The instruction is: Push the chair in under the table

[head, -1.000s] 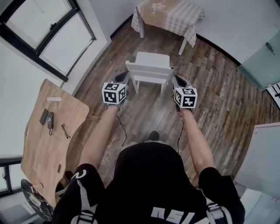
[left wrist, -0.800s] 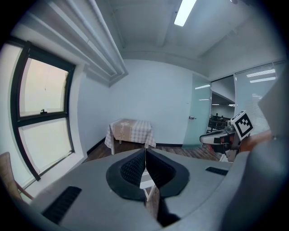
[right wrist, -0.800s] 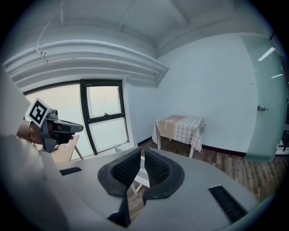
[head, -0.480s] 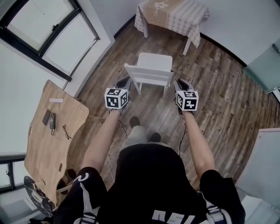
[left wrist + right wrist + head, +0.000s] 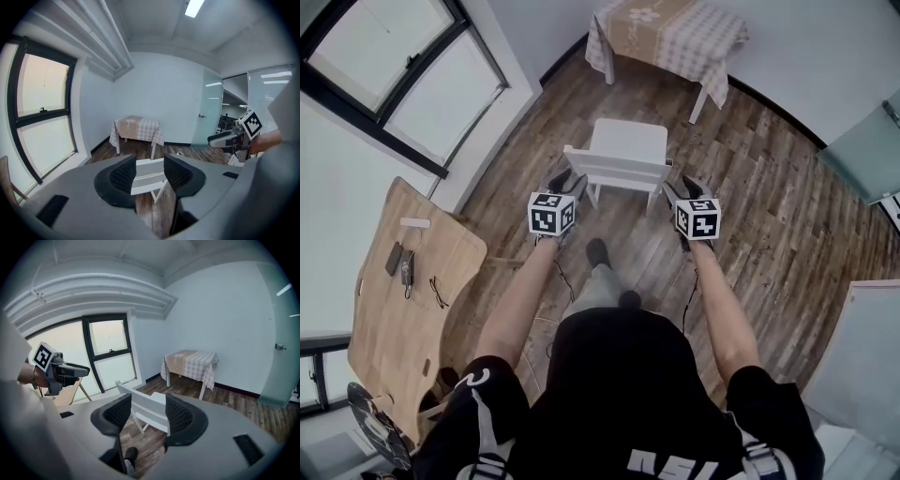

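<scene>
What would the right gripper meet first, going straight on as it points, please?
Probably the white chair's backrest, seen between the right gripper's jaws, which have just been opening; depth unclear.

Open floor (image 5: 661, 98) between chair (image 5: 626, 150) and table (image 5: 670, 33), wooden desk (image 5: 403, 300) — far left

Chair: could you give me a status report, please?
Left gripper, right gripper: jaws just opening, empty, off chair. Chair short of table. Nothing between.
</scene>
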### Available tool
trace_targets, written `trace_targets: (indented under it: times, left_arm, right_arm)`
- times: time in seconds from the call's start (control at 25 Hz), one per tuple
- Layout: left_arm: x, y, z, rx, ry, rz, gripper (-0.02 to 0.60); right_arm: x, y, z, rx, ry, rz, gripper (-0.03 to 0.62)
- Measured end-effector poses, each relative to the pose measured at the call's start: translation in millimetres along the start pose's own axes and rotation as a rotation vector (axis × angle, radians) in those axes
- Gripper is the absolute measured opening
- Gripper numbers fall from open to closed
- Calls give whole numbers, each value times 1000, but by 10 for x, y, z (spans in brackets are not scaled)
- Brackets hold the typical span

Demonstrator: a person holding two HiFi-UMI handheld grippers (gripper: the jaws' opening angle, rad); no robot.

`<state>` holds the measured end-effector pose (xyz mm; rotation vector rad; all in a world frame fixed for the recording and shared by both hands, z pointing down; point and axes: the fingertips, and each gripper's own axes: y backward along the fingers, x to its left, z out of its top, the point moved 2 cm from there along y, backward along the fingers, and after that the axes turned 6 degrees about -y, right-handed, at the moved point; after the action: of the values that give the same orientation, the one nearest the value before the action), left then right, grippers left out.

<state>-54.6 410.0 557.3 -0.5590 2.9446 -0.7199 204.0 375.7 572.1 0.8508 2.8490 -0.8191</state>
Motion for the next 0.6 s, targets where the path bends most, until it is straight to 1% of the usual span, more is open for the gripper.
trace_targets:
  times: [0.12,0.28,0.4,0.44,0.6]
  left_arm:
    - [157,-120,-101,34,16,-3,247]
    - [401,-313,-260,91,17,-4,329]
    - [563,-464,-358,122,20,-7,353]
    - [605,-516,-386,132,18,-9,357]
    - [749,-741,-459,173,-3,-2,379]
  right_arm:
    - [13,-180,-39,36,9,13,291]
    - [27,-444,-93,93,69,-1,362]
    - [11,-638,-159,132,78,-1,401]
    - [-6,-698,-180,142,69,2,408]
    - [-171,-909,-231,161,1,-12,478]
